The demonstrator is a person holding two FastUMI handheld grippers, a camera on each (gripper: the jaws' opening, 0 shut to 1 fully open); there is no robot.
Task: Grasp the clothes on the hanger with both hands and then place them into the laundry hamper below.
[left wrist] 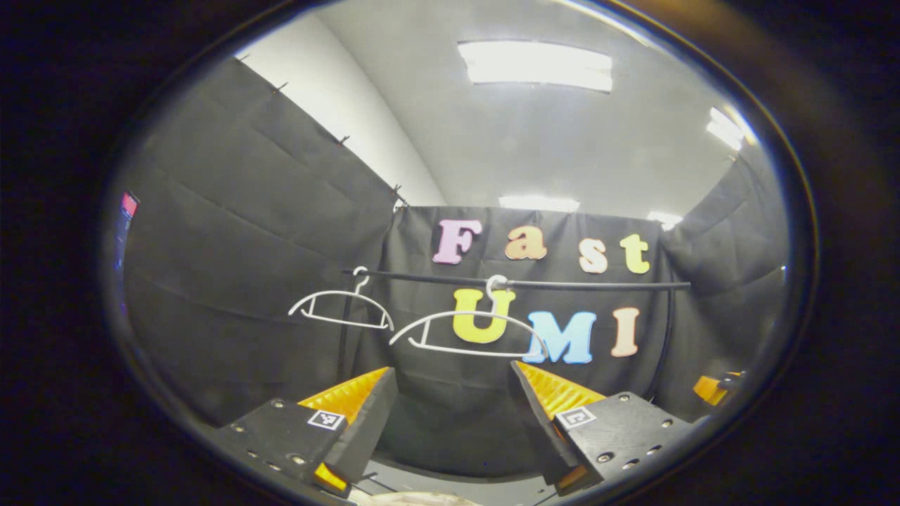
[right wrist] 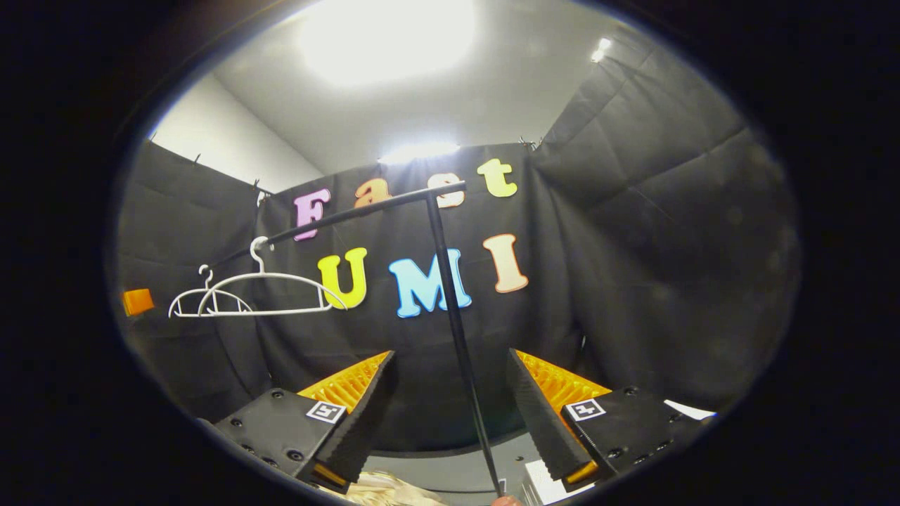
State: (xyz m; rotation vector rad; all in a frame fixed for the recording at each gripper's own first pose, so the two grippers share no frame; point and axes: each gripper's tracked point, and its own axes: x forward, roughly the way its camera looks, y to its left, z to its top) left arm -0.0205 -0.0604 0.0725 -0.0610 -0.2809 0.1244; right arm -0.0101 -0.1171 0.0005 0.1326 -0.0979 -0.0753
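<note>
Left gripper view: left tool points up and forward at the rail, fingers spread wide, nothing between them, touching nothing. Two white hangers on the rail: far hanger near the rail's left end, near hanger about mid-rail, both bare, no garment on either. Bare hangers plus an empty tool raised toward the rail suggest the clothes are already off; judgement only. Pale crumpled fabric at the bottom edge, below the tool, likely the clothes, possibly in the hamper, but the hamper itself can't be made out. Orange bit of the other tool at the right edge, too little visible to tell its opening from here. Right gripper view: right tool also aimed up, fingers wide apart, holding nothing. Upright post of the rack runs down through the gap between the fingers but lies farther off; no contact seen. Both hangers hang together at the rail's left end, empty; nearer one overlaps the farther. Pale fabric again at the bottom edge under the left finger, low down, where the task wants it. Orange patch at the left edge is probably the left tool.
</note>
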